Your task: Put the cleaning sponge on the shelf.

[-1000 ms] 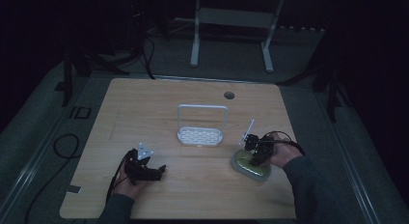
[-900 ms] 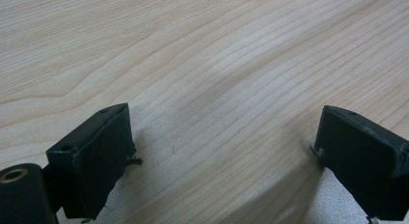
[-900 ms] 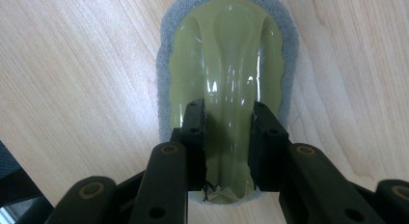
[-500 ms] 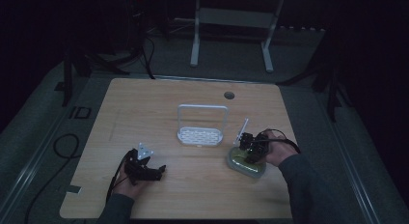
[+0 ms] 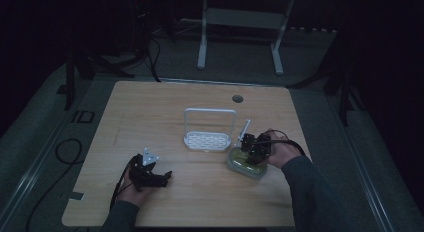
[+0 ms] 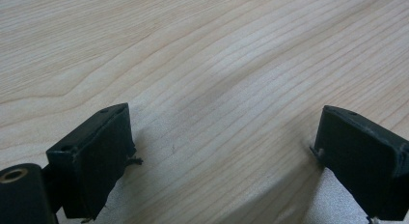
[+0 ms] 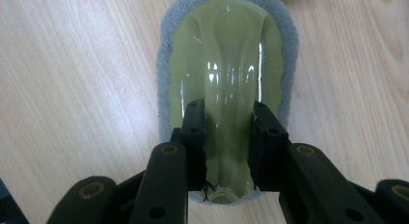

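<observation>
The scrubber [image 7: 226,89] lies flat on the wooden table [image 5: 150,117] at its right front, just beside the white rack [image 5: 210,134]. It consists of a glossy olive-green plastic grip with a raised central ridge, bonded over a grey fibrous pad whose edge shows all round. The right gripper [image 7: 227,137] is clamped on that ridge, one black jaw against each flank. The ridge is judged the correct hold point: it is narrow, stiff and waisted, whereas the smooth plastic elsewhere is likely slippery and the pad soft. The item appears light and not fragile. The left gripper [image 6: 226,151] rests low over bare table at the left front, jaws well apart and holding nothing. The white rack stands upright with a perforated base and a hoop frame; nothing can be seen in it.
</observation>
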Demonstrator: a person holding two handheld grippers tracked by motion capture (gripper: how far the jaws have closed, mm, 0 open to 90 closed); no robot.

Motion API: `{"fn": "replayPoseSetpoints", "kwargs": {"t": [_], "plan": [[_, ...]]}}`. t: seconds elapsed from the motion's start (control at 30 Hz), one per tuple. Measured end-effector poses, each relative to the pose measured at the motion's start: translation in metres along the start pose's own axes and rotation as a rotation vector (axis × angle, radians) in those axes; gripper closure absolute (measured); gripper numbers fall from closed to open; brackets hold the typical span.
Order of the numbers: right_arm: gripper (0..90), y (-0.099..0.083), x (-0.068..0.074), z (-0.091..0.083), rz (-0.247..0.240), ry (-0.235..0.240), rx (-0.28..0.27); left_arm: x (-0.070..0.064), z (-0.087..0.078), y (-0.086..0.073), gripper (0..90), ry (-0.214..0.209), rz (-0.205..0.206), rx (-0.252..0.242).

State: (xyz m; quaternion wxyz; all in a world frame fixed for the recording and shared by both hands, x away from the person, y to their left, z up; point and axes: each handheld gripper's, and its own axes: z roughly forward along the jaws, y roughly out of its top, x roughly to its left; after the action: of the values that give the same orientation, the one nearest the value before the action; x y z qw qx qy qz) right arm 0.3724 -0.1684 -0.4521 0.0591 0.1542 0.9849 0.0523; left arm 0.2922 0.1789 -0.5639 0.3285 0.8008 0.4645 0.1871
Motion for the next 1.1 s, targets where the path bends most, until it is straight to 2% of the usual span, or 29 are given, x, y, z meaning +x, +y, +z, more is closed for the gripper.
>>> {"fn": "replayPoseSetpoints", "kwargs": {"t": [0.4,1.1], "plan": [[71.6,0.019,0.001,-0.004,-0.046,-0.009,-0.016,0.0,0.0,0.0,6.6,0.0,-0.001,-0.002],[71.6,0.042,0.0,-0.013,-0.11,-0.043,-0.044,-0.001,0.001,0.0,6.6,-0.001,-0.003,-0.002]]}}
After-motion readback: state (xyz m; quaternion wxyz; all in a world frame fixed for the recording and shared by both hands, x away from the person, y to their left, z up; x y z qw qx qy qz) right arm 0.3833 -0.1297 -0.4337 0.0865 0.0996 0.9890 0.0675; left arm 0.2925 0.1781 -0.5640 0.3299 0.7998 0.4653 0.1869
